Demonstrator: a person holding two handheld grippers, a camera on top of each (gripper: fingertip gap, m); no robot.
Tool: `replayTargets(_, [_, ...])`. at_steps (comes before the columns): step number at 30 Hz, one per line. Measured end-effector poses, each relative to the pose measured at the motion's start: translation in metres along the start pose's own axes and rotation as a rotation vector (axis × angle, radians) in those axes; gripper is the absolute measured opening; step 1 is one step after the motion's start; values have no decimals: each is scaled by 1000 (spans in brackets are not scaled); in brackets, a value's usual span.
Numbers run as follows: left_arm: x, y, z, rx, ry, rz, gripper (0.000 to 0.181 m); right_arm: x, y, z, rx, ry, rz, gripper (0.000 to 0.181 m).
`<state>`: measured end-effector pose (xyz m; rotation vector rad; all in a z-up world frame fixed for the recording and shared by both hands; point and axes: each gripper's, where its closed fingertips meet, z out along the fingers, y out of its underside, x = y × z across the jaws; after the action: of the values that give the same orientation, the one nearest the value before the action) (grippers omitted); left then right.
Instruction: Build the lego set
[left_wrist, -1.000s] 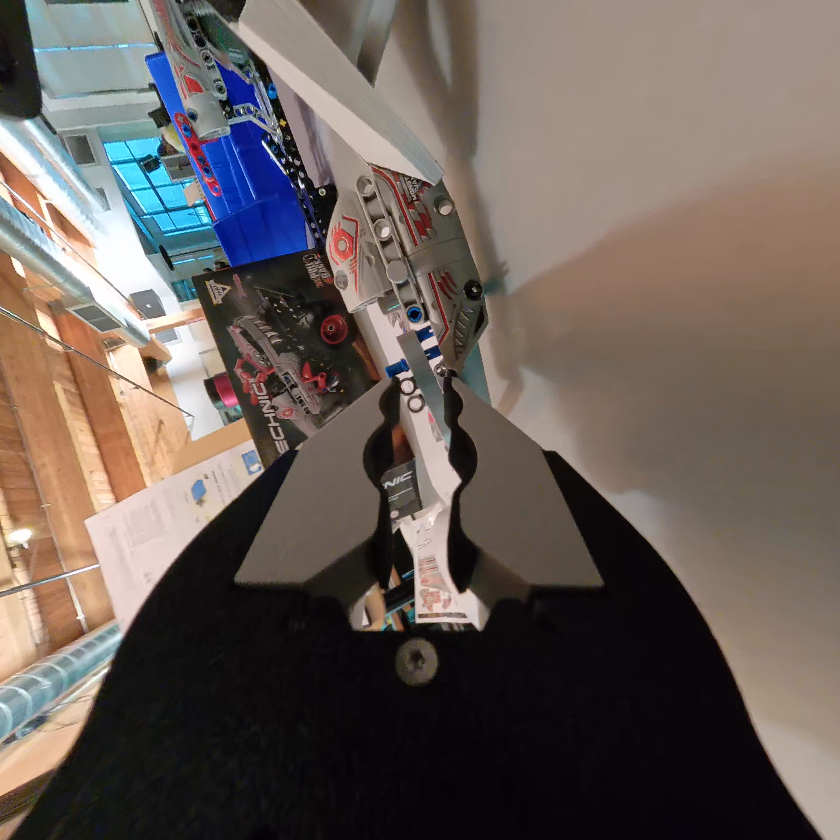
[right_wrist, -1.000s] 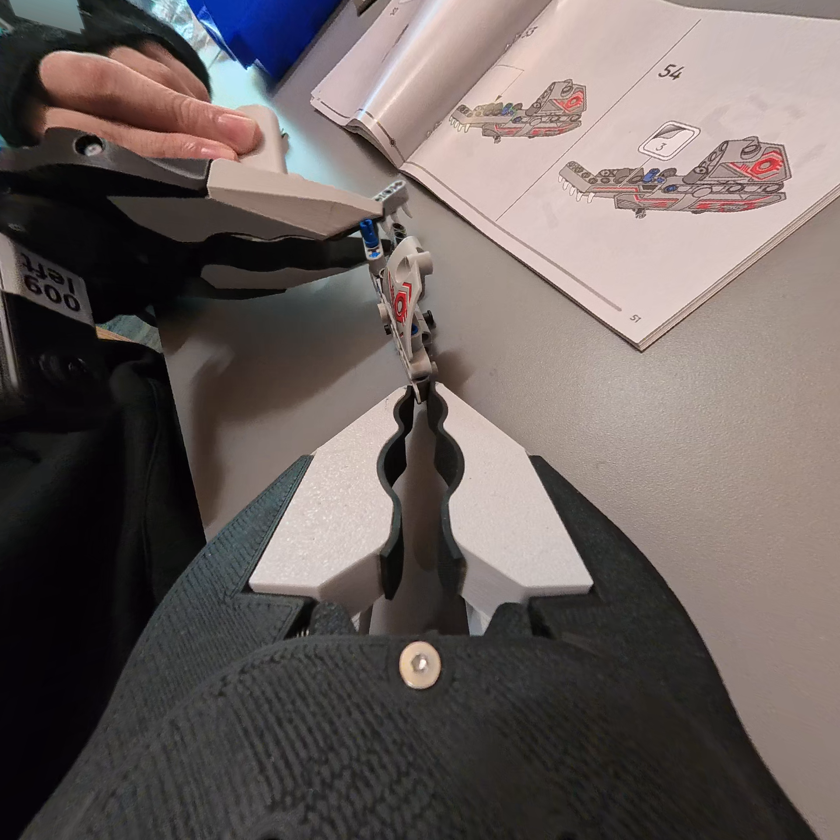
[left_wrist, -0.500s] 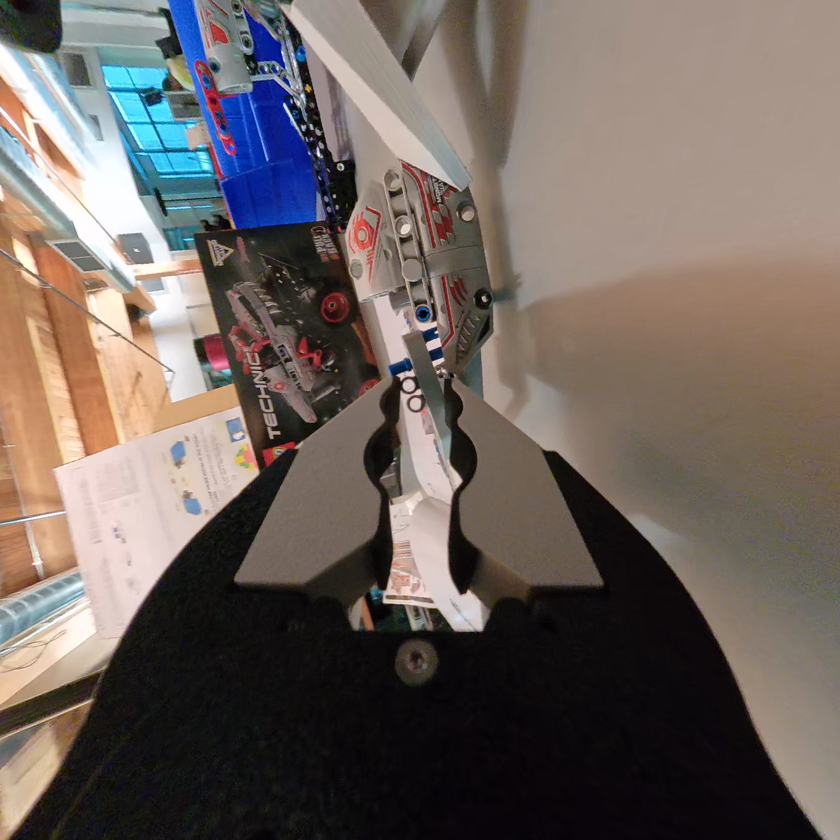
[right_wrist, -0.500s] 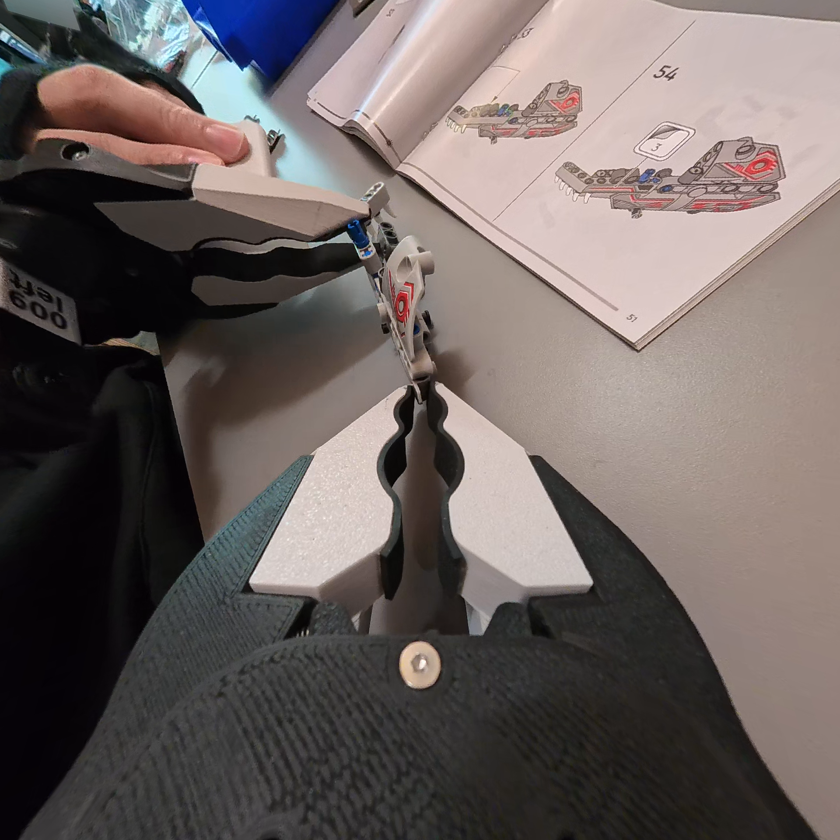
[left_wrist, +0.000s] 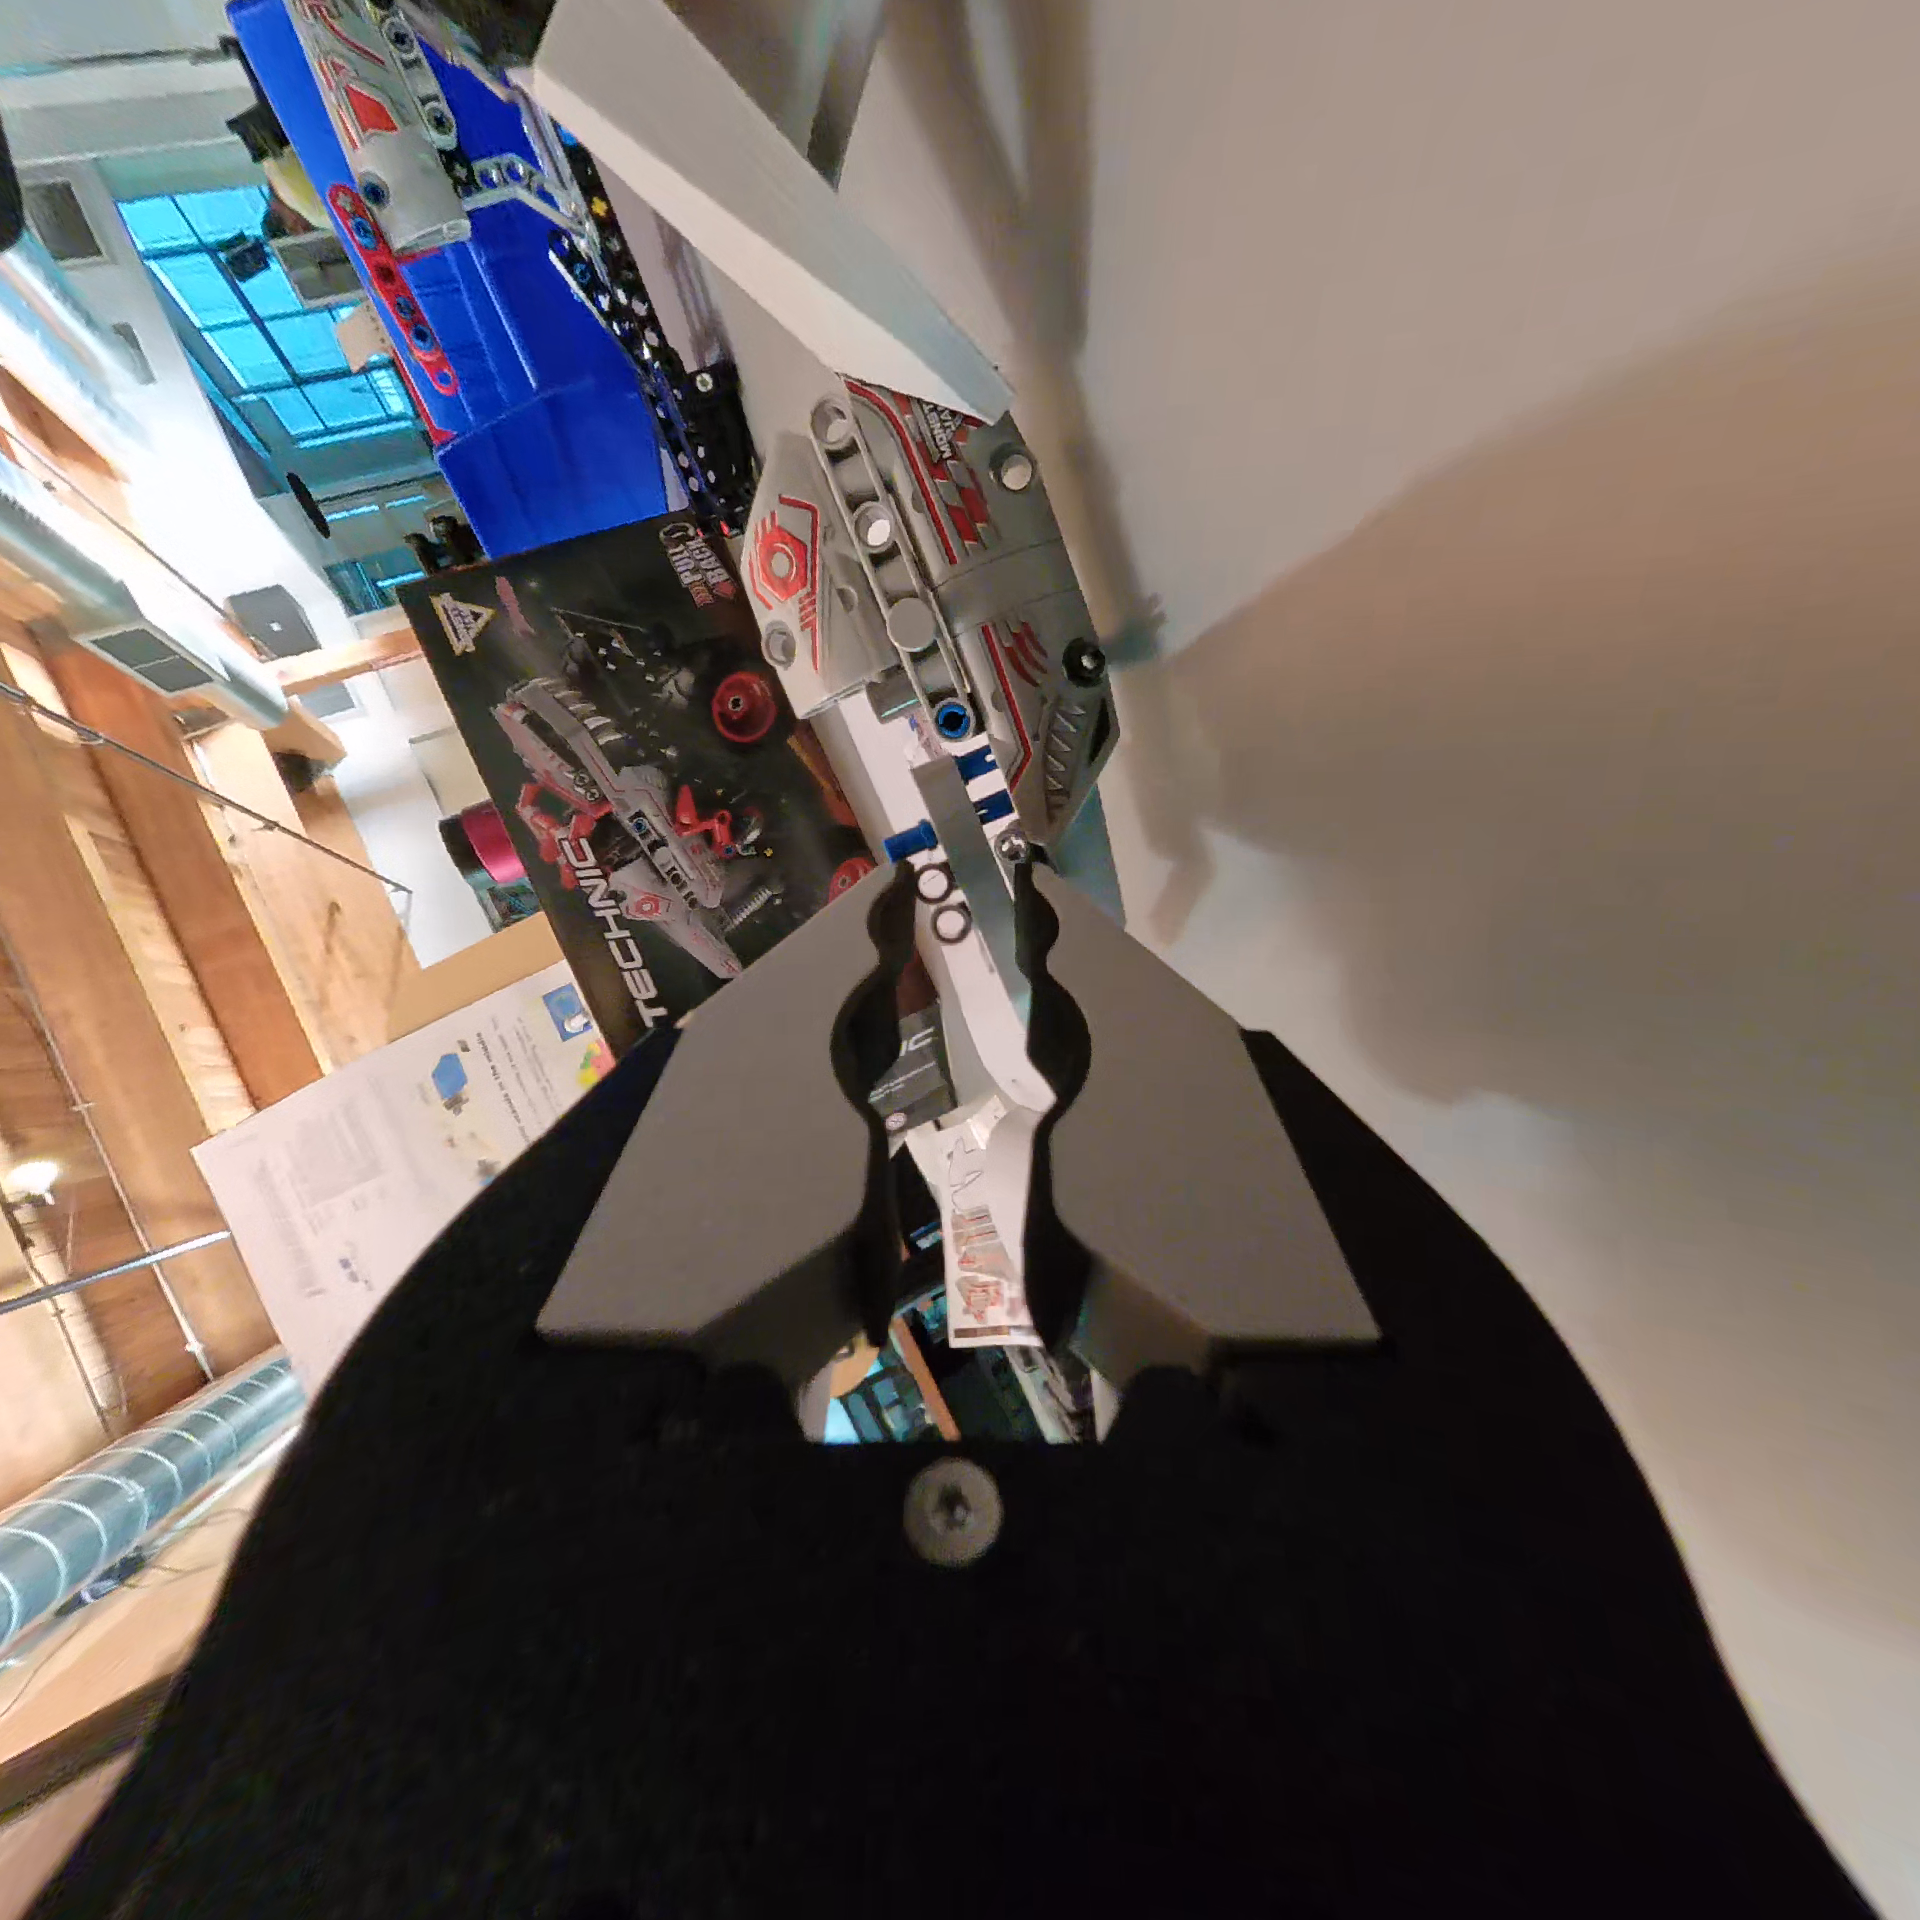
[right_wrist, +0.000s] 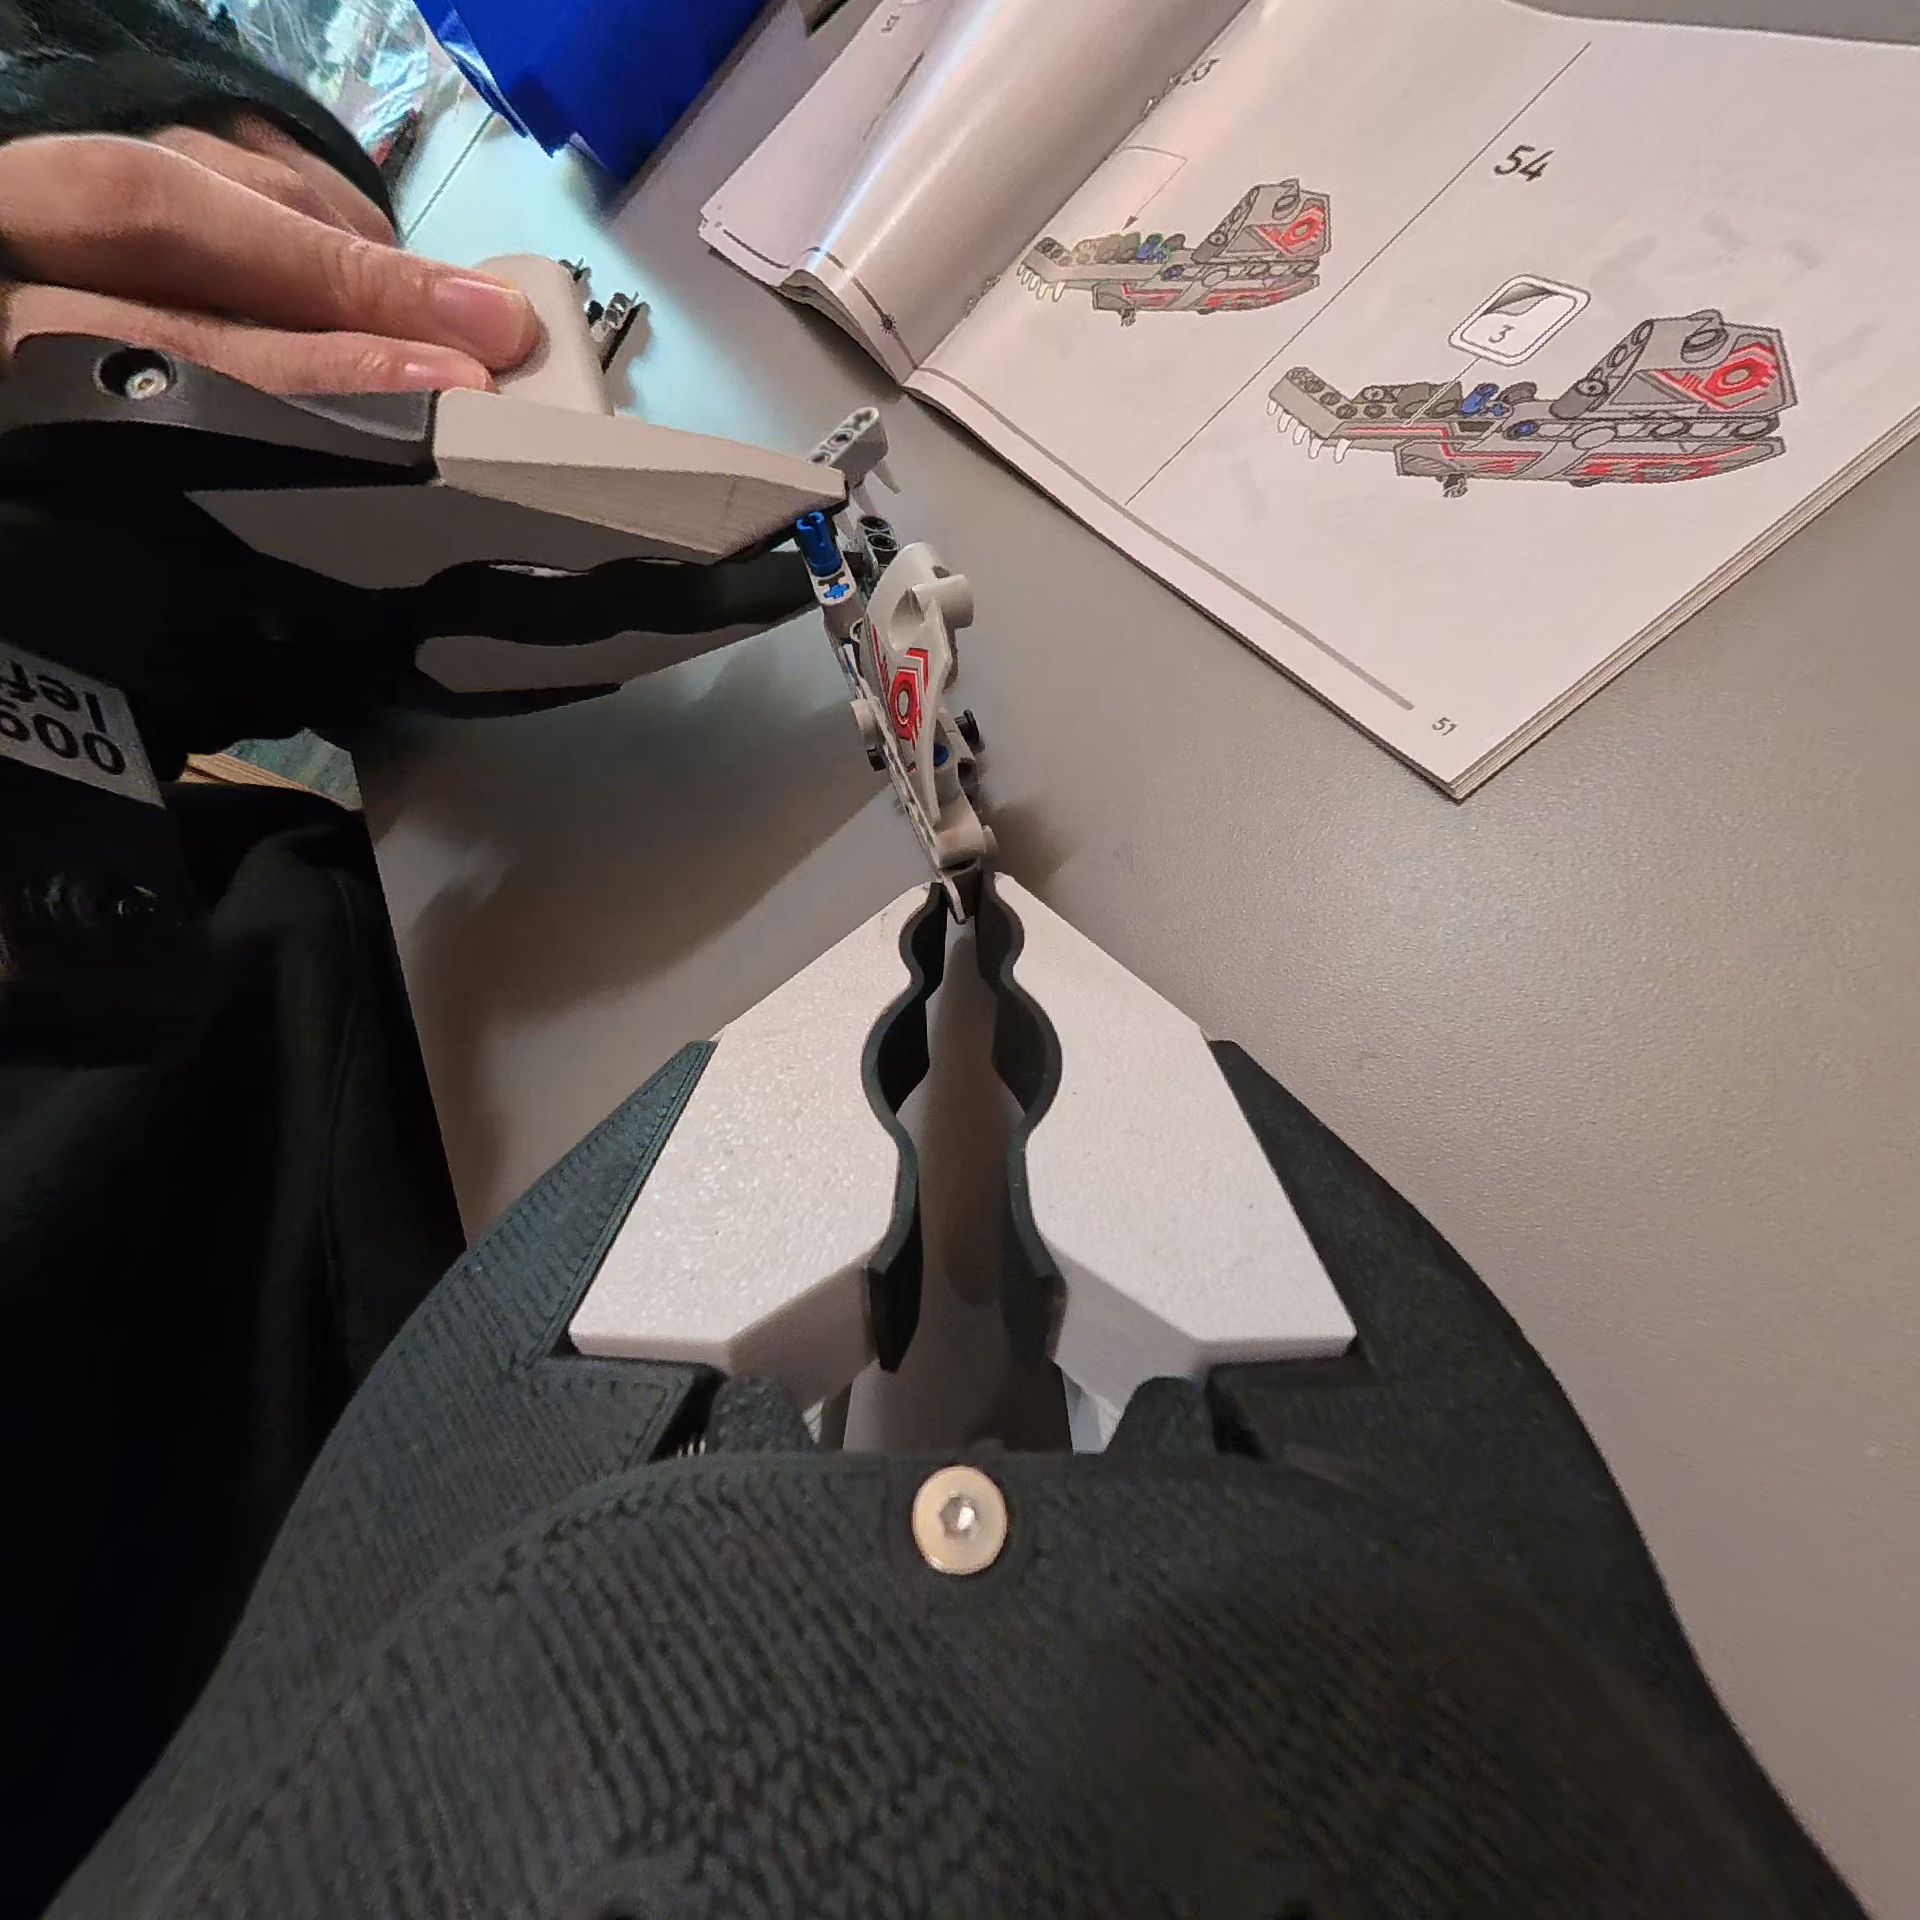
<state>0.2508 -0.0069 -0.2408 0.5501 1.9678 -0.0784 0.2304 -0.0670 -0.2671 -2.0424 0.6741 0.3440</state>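
A grey, white and red lego assembly (right_wrist: 914, 686) with blue pins is held in the air above the grey table (right_wrist: 1455, 1091) between both grippers. My right gripper (right_wrist: 961, 891) is shut on its near end. My left gripper (right_wrist: 826, 545) comes in from the left, held by a hand (right_wrist: 260, 301), and is shut on its far end by the blue pins. In the left wrist view the assembly (left_wrist: 925, 582) stands just beyond my left gripper (left_wrist: 964, 871), with a grey beam between the jaws. A finger (left_wrist: 769, 208) of the right gripper reaches it from above.
An open instruction booklet (right_wrist: 1351, 364) lies at the back right of the table. A blue bin (left_wrist: 499, 343) carries a partly built model (left_wrist: 395, 135). The black set box (left_wrist: 623, 727) and a printed sheet (left_wrist: 384, 1164) stand beside it. Spacing between my two grippers at the tips: around 8 centimeters.
Both grippers keep their hold on the assembly. The left gripper has shifted and rolled slightly, so the background in its view has swung a little.
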Motion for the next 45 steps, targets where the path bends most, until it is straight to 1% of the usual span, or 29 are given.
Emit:
replayTargets(3, [3, 0, -1, -14, -2, -40, 17, 0, 0, 0, 0, -1, -1, 4])
replayTargets(9, [2, 2, 0, -127, -63, -4, 16, -2, -1, 0, 4, -14, 4, 4])
replayTargets(14, [4, 2, -1, -124, -97, -56, 15, -1, -1, 0, 8, -9, 1, 5])
replayTargets(18, [6, 2, -2, -155, -98, -109, 16, -2, -2, 0, 11, -16, 7, 6])
replayTargets(22, [6, 1, -1, -195, -125, -46, 17, 0, -3, -1, 20, -11, 13, 6])
replayTargets(24, [5, 2, -1, -168, -134, -74, 16, 0, -3, -1, 21, -13, 15, 6])
replayTargets(27, [4, -1, -2, -66, -77, -251, 15, 2, -3, -1, 21, -7, 26, 4])
replayTargets(29, [3, -2, -3, -30, -64, -332, 15, 2, -3, -1, 17, -10, 33, 4])
replayTargets(33, [4, -1, -4, 7, -82, -346, 19, 2, -3, -1, 18, -19, 42, 4])
replayTargets(40, [13, -7, -6, 104, 14, -396, 39, 2, -3, -1, 17, -23, 46, 4])
replayTargets(45, [17, -12, -5, 181, 146, -522, 56, 1, -3, -1, 16, -24, 46, 4])
